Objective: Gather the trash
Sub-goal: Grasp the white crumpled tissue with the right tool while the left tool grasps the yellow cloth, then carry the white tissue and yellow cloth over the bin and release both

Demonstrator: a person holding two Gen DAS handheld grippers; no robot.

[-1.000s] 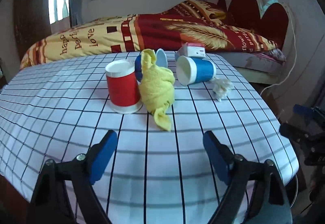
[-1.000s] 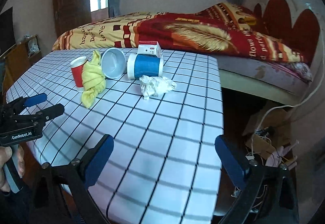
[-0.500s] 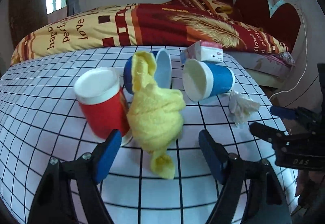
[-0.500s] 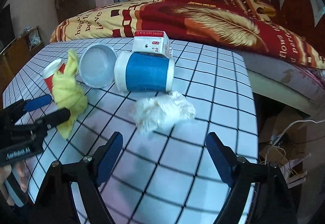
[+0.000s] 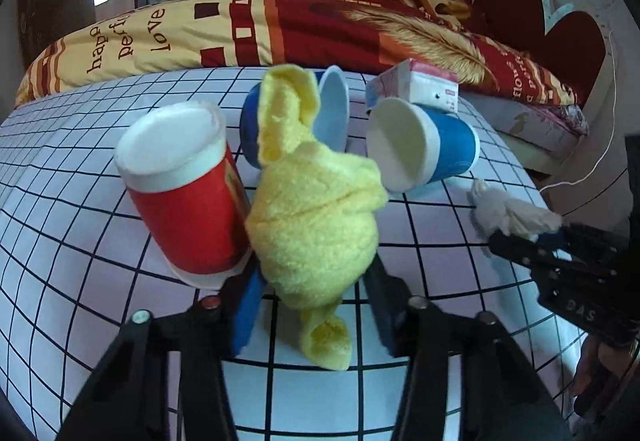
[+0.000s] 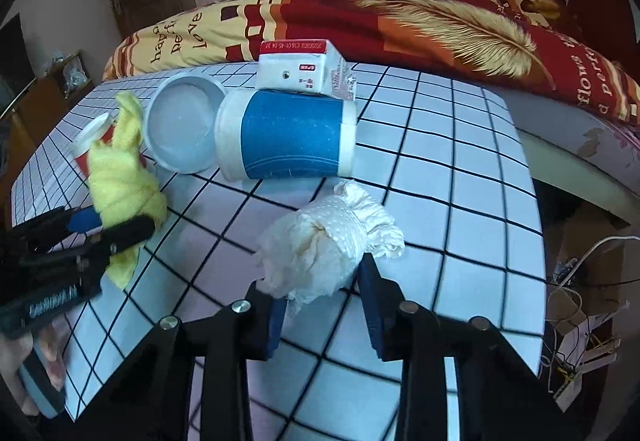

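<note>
A crumpled yellow cloth (image 5: 316,217) lies on the checked tablecloth (image 5: 80,241), and my left gripper (image 5: 314,305) has closed on its lower part. The cloth also shows in the right wrist view (image 6: 120,177). A crumpled white paper wad (image 6: 328,241) lies near the table's right side, and my right gripper (image 6: 322,301) is shut on it. The wad also shows in the left wrist view (image 5: 508,217).
An upside-down red paper cup (image 5: 184,193) touches the cloth's left side. A blue bowl (image 5: 296,117) lies on its side behind it. A blue paper cup (image 6: 286,135) lies on its side beside a small carton (image 6: 306,71). A bed (image 6: 400,9) stands behind the table.
Both grippers moved forward and closed: the left onto the yellow cloth, the right onto the white paper wad.
</note>
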